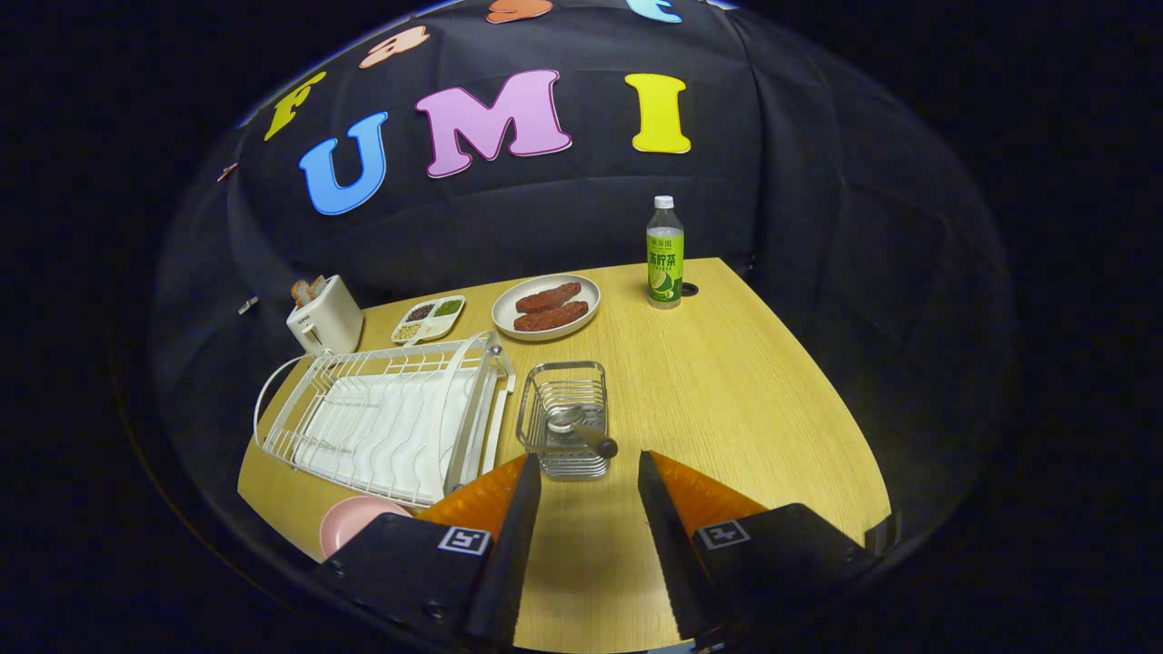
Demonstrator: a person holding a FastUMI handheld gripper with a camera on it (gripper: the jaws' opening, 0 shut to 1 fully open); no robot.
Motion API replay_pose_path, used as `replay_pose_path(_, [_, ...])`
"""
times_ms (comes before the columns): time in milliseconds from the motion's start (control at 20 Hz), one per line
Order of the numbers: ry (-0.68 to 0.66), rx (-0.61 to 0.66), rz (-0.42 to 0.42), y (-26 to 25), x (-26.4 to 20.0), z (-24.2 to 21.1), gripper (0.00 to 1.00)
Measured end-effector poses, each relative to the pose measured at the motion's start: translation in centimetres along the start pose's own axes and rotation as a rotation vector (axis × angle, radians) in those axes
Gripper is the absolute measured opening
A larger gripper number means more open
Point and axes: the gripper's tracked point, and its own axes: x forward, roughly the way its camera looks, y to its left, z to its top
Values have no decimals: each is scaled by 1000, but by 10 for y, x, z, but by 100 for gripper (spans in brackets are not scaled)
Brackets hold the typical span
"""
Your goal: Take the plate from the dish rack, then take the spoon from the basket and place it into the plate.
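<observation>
We are approaching the basket (565, 413) with released tongs (589, 477); the spoon (581, 431) inside needs gripping next, plate (356, 524) already out.

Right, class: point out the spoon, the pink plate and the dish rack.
spoon (581, 430), gripper view, on its bowl and handle inside the basket.
pink plate (350, 522), gripper view, on its visible face.
dish rack (386, 413), gripper view, on its white tray.

Pink plate (359, 525) half behind hand-held gripper (589, 472)
</observation>
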Motion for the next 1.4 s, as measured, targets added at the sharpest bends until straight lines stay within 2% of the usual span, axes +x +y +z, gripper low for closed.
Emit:
replay_pose_path(150, [-16, -52, 13, -1, 21, 0, 58])
replay_pose_path(300, [-37, -106, 25, -2, 35, 3, 57])
replay_pose_path(650, [-67, -153, 34, 1, 53, 5, 26])
replay_pose_path(750, [-69, -159, 84, 14, 51, 4, 23])
replay_pose_path(800, [-71, -178, 82, 16, 51, 2, 15])
replay_pose_path(1000, [-68, -180, 82, 21, 48, 8, 7])
replay_pose_path(1400, [-117, -156, 67, 14, 17, 52, 7])
